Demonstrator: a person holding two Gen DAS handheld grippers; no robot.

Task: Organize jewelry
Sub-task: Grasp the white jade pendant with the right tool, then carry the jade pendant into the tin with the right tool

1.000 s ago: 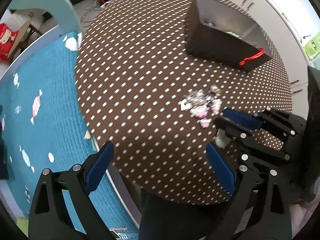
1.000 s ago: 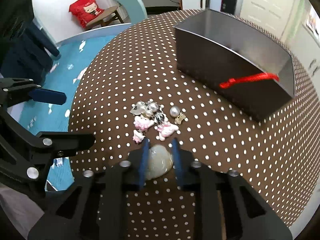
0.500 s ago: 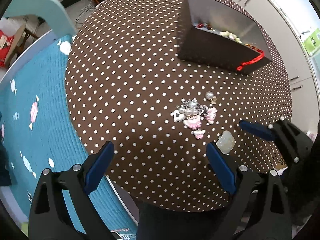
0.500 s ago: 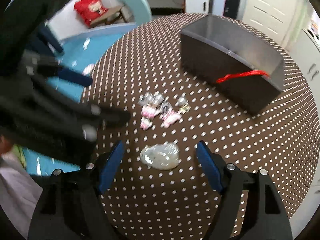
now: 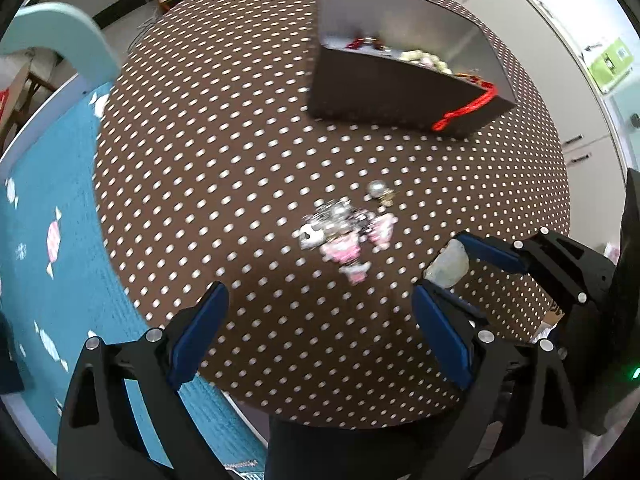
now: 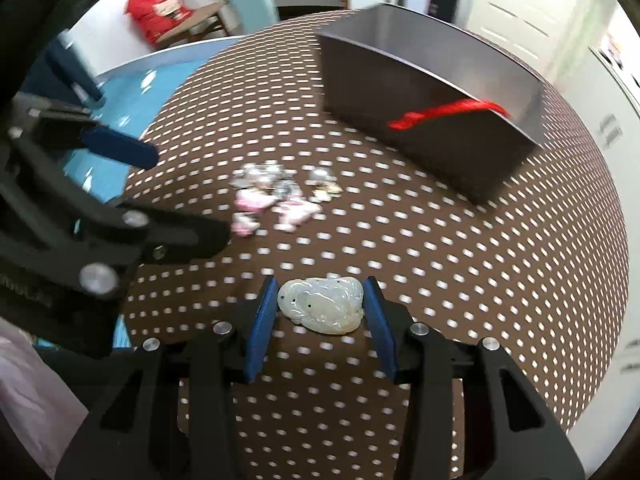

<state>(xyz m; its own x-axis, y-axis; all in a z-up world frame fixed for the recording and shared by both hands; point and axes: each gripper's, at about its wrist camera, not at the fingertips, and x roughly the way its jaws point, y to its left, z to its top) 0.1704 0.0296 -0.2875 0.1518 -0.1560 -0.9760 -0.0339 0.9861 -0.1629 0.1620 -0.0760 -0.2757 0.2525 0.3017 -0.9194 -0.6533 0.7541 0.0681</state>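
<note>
Fingers of the right gripper [image 6: 320, 312] closing across the pale carved pendant [image 6: 322, 306] — hard, slick, chip-prone, so pinch the flat sides; left gripper [image 5: 320, 336] gapes empty.

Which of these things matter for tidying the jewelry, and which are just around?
Job:
pale pendant, between the right gripper's pads
charm pile
pearl
box, beads already inside
left gripper, open

Just around:
dotted tablecloth
teal rug
red bag
</note>
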